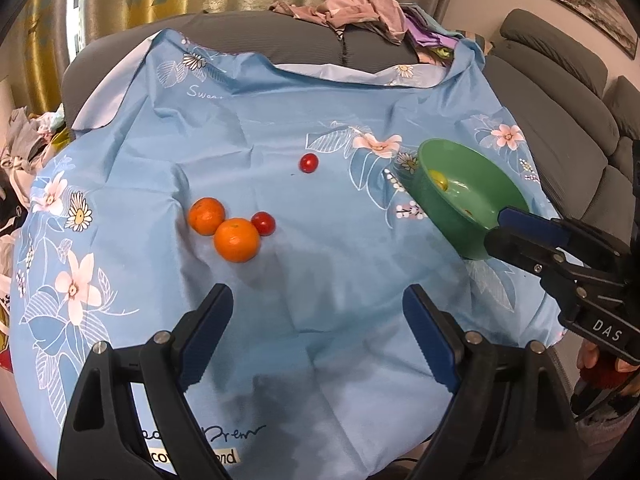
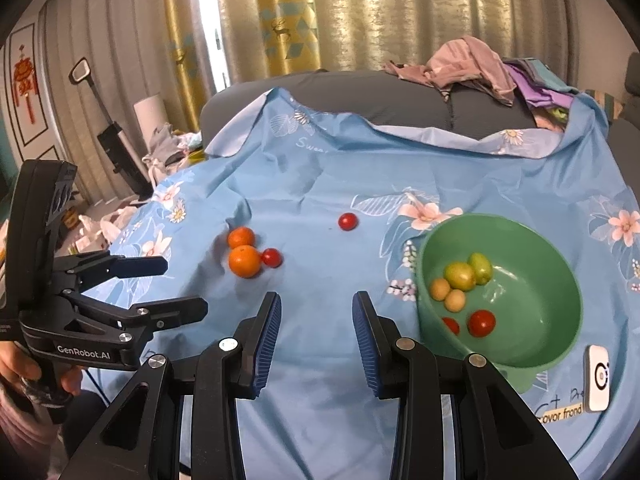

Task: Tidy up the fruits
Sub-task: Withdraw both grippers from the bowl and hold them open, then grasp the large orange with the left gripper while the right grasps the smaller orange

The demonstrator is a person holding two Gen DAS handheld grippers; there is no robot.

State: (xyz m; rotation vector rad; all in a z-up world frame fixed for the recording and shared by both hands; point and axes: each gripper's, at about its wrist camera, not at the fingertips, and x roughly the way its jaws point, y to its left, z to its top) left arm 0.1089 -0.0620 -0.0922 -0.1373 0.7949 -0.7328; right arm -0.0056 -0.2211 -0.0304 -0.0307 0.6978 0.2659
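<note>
On the blue flowered cloth (image 1: 328, 128) two oranges (image 1: 236, 240) (image 1: 207, 216) touch each other, and a cherry tomato (image 1: 264, 223) lies against the nearer one. A second tomato (image 1: 308, 163) sits alone farther back. My left gripper (image 1: 318, 300) is open wide and empty, just short of the oranges. At the right stands the green bowl (image 2: 560, 280), holding two green fruits (image 2: 460, 276), two small yellow ones (image 2: 455, 301) and two red tomatoes (image 2: 481, 323). My right gripper (image 2: 316, 304) hovers left of the bowl, its jaws narrowly apart with nothing between them.
A white device (image 2: 597, 378) lies on the cloth near the bowl's front right. A pile of clothes (image 2: 472, 64) tops the grey sofa back behind the cloth. More laundry (image 2: 168, 148) sits on the floor at the left. A person's hand (image 2: 24, 368) holds the left gripper's handle.
</note>
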